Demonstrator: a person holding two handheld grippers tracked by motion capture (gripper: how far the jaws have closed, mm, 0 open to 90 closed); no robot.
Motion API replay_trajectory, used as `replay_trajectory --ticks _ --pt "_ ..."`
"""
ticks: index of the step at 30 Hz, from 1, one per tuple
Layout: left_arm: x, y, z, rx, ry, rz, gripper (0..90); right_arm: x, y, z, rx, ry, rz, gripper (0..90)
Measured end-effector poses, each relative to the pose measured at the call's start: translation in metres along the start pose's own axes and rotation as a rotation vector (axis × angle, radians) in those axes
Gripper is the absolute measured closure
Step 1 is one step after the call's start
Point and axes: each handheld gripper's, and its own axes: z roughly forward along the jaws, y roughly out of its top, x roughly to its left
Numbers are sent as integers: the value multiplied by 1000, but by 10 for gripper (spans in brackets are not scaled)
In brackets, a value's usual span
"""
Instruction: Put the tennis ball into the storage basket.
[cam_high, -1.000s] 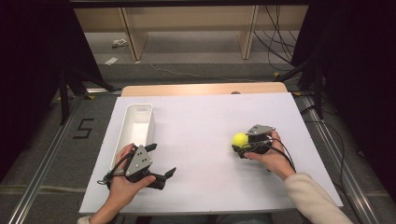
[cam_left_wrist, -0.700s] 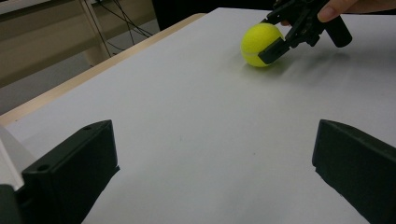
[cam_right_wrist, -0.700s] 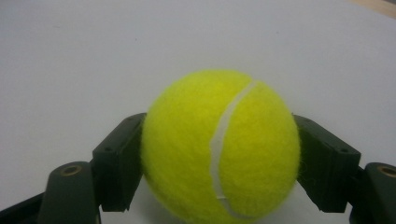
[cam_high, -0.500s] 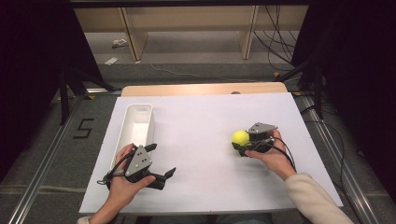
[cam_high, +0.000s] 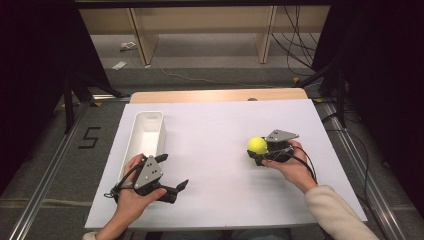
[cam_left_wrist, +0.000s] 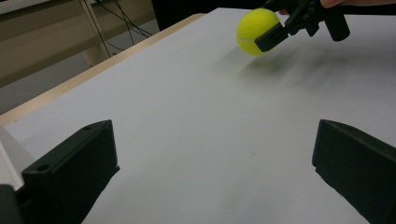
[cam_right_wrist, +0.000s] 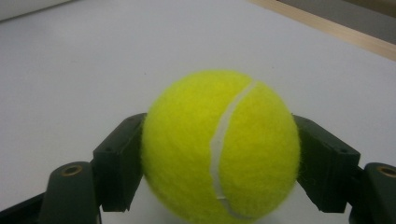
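The high view looks forward and down from above the person's side, taking in the whole white table (cam_high: 220, 125). The left gripper view sits low, just above the tabletop, facing toward one o'clock at the tennis ball (cam_left_wrist: 258, 31) well off. The right gripper view is tight on that ball (cam_right_wrist: 219, 144). All three share it.

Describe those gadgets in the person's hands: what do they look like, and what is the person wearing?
Each tool, left and right, is black, with two blocky jaws, a grey three-cornered plate on top and a thin black cable trailing back. The jaw blocks show small round screw holes. The right arm wears a cream sleeve.
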Motion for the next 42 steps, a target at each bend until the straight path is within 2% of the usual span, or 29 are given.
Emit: replay_trajectory --ticks 22,42 --pt "0 0 0 -2 0 2 0 7 9 -3 -47 -6 -20 261" --pt "0 0 0 -2 -1 3 0 10 21 -5 -84 -3 6 262"
